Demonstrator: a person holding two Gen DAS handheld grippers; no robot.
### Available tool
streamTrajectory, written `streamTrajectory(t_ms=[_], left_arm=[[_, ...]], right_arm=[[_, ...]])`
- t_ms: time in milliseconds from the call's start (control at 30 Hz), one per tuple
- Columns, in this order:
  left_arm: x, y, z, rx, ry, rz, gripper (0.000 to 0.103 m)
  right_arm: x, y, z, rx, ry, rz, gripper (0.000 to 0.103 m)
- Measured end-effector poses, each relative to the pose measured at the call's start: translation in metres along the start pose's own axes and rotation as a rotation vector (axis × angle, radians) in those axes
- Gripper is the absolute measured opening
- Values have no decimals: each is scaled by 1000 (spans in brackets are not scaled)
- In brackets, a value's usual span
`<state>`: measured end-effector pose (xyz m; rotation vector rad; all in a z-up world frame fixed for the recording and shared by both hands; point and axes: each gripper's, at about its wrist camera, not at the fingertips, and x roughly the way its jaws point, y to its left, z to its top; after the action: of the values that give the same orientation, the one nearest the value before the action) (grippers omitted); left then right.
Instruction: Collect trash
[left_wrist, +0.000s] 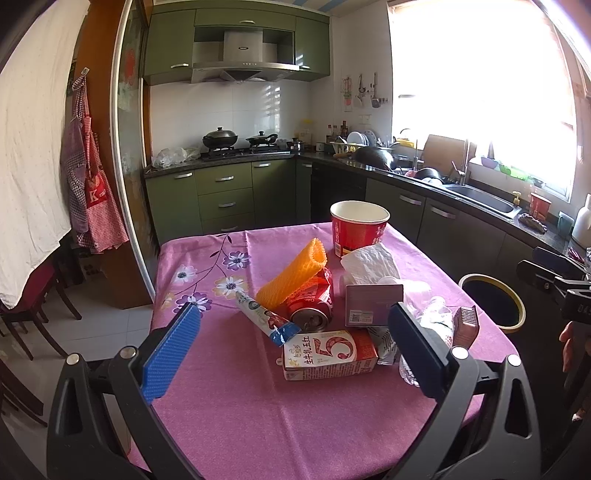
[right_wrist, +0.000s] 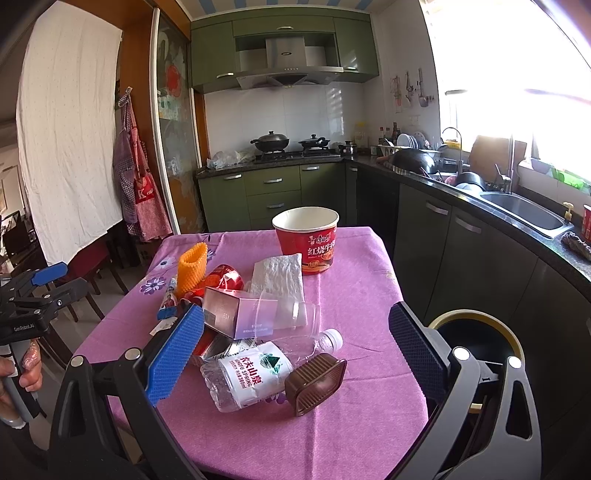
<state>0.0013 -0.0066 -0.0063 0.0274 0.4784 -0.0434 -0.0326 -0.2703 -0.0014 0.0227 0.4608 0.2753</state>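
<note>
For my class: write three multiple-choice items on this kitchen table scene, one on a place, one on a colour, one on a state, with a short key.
1. Where is the bin?
A. on the table
B. on the floor beside the table
C. in the sink

2. What colour is the foam net?
A. orange
B. green
C. white

3. How is the bottle?
A. upright
B. lying on its side
C. held in a gripper

Key: B, its rim shows below the table edge; A, plainly orange; B, flat on the cloth, both grippers open.
</note>
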Motion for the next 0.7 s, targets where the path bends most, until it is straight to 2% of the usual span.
streamTrajectory(t_ms=[700], left_arm=[[4,-1,-2,-3,9,-5,97]], right_arm=[[5,-1,-1,4,12,7,99]])
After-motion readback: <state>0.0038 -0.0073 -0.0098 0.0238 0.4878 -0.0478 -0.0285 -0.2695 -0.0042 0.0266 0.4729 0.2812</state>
